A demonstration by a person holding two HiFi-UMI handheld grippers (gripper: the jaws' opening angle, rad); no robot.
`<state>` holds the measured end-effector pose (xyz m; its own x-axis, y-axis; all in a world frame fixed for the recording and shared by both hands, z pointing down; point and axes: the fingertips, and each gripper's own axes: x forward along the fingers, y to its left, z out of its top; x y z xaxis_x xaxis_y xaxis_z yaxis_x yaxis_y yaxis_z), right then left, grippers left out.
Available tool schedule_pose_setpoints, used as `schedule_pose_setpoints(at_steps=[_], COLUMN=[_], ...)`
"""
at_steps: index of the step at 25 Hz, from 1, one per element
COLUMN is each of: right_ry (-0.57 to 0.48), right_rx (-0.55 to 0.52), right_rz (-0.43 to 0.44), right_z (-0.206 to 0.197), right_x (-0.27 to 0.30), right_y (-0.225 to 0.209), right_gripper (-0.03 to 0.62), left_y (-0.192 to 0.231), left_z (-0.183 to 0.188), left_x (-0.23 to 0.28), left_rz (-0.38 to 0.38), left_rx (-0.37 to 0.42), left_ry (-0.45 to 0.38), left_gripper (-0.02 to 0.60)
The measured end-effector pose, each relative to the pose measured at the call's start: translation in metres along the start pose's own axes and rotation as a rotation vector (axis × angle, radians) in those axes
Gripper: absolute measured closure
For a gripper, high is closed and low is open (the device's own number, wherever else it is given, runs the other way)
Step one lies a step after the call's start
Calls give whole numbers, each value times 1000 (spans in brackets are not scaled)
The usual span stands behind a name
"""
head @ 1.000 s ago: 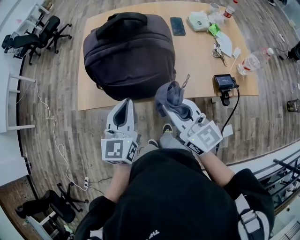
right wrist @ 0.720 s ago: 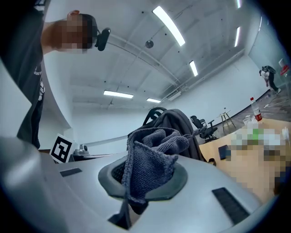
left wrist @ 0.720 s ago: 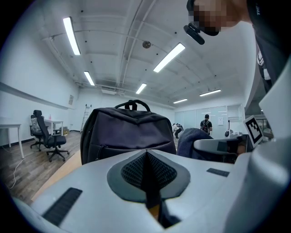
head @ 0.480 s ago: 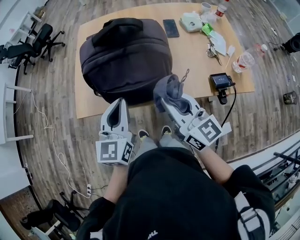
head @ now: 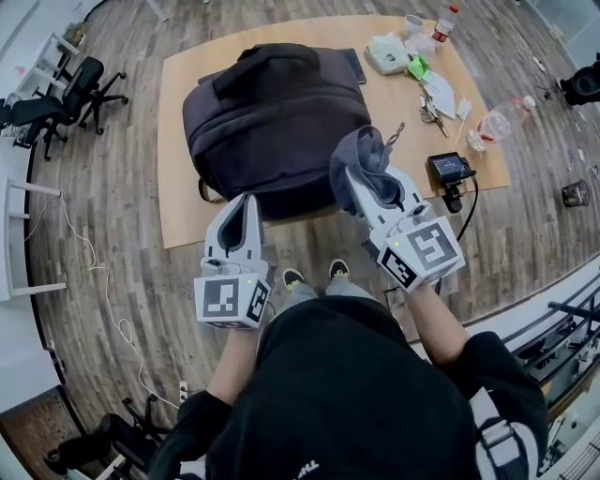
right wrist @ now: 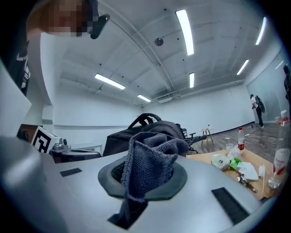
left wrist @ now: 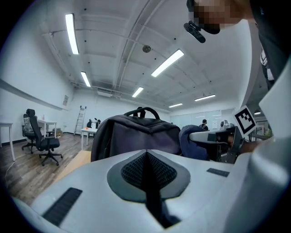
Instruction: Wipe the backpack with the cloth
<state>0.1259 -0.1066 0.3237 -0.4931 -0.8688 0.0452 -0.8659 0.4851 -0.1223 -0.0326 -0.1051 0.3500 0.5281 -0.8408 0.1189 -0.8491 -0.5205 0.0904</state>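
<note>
At the tabletop's [head: 183, 187] left half | we see backpack [head: 272, 122] closed, contents hidden | our left gripper [head: 247, 200] jaws together, nothing held | our right gripper [head: 362, 184] pinching cloth [head: 361, 155] above front edge

Nothing is reading as text right now: the marker cubes [head: 230, 302] on the left gripper [head: 246, 199] and right gripper [head: 361, 178] are showing only black-and-white squares, and the label on the far-right bottle [head: 448, 21] is coming through too small.

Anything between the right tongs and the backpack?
Only the gray cloth that the right tongs clamp; it bunches toward the backpack. The right gripper view and head view show nothing else there.
</note>
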Motion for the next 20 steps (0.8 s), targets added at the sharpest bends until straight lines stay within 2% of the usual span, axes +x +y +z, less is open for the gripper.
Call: schedule_pose_setpoints(at_steps=[5,10,14,16,20], right_ry=[82,230,327,365,408], right_rx=[-34,4,-36,-44,-37], right_rz=[-48,-99,-126,-105,-1], right_z=[17,4,1,-2,-11], right_x=[25,65,91,105,142], right_y=[-12,-14,-9,3,48], right_gripper=[553,553,553,553,553], left_y=[15,35,49,58,72], left_z=[2,-2,-3,-6,-10], left_x=[-4,-13,-23,-30,-44], left_rz=[1,25,44,59,92], left_rx=[-23,-26,-25,-31,-47], left_ry=[-14,-9,-6,-4,-2], left_gripper=[565,566,565,566,565])
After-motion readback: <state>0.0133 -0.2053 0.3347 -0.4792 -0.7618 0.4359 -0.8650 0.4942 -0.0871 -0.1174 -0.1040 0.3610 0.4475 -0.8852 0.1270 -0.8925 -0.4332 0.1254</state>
